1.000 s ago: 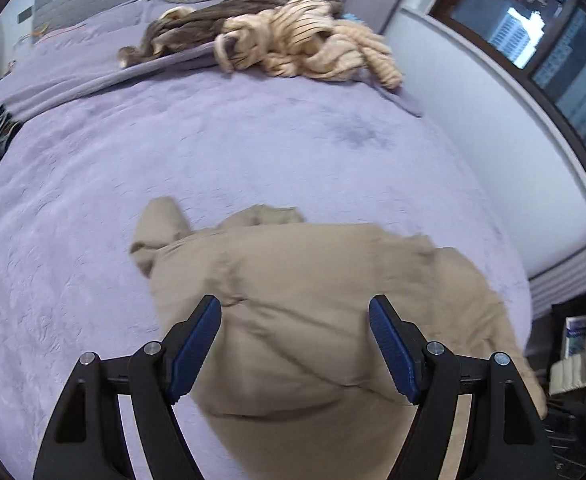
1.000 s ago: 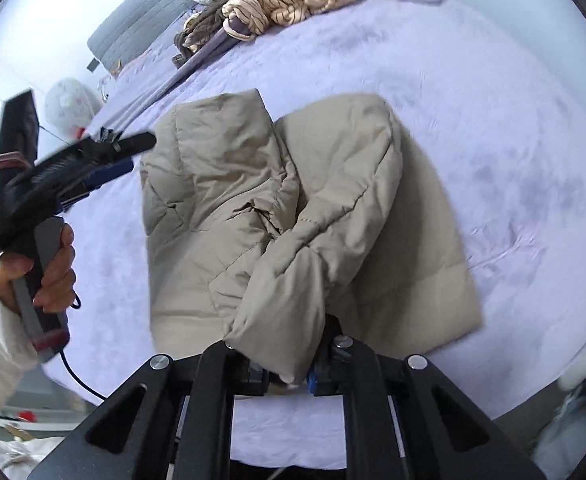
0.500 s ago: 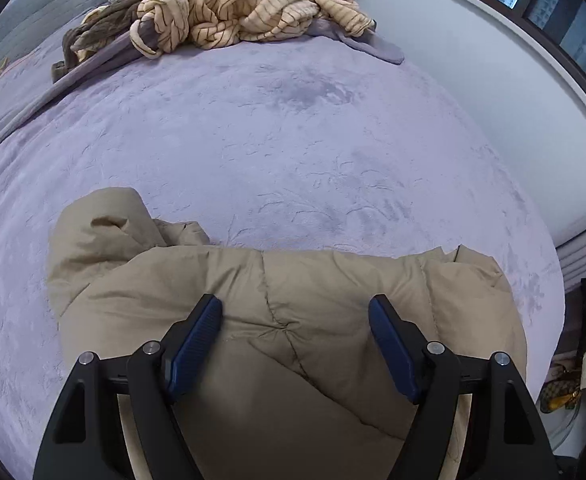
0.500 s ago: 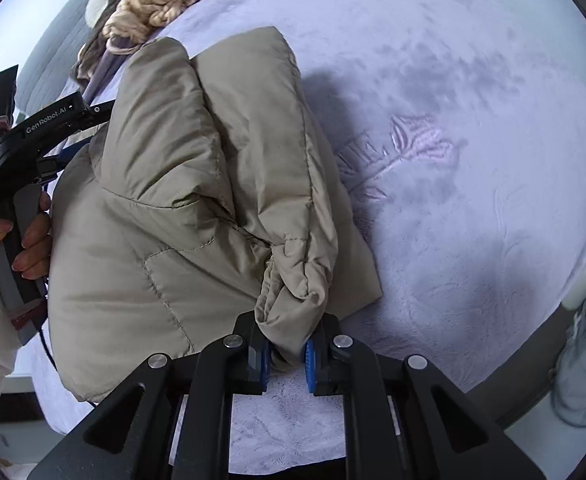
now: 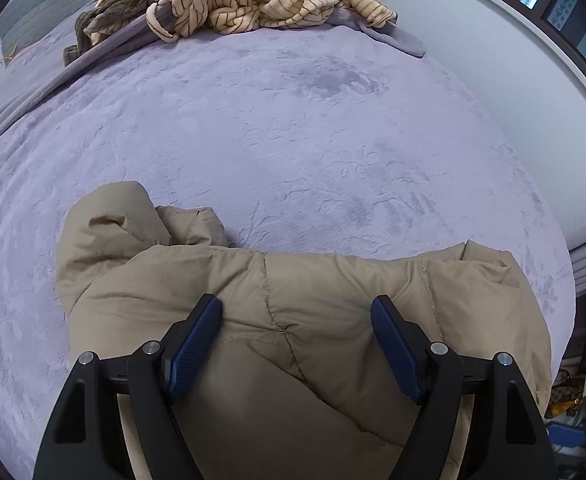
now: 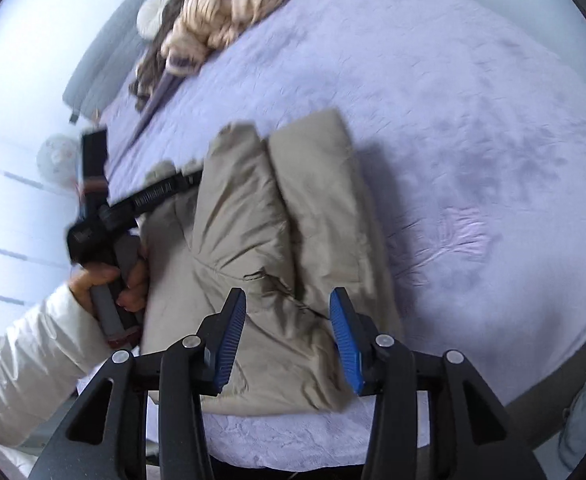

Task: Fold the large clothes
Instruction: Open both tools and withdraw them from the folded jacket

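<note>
The tan jacket (image 5: 301,320) lies folded on the purple bed (image 5: 293,128), near its front edge. The left gripper (image 5: 295,316) hangs just over the jacket with its jaws wide apart and nothing between them; quilted fabric fills the gap below the blue pads (image 5: 197,340). The right gripper (image 6: 287,314) is also spread wide and holds nothing, poised over the near end of the jacket (image 6: 277,240), where two padded folds run side by side away from the camera. Whether either tool touches the fabric is hard to say from these angles. The right view alone shows the left gripper (image 6: 181,178) from outside, its tip over the jacket's left side and partly hidden by a fold, gripped by a hand (image 6: 109,280) in a white sleeve (image 6: 21,372); this view is somewhat blurred. The left view alone shows a window (image 5: 565,4) on the right. A pile of striped and brown clothes (image 5: 253,0) lies at the far end of the bed, well apart from the jacket.
</note>
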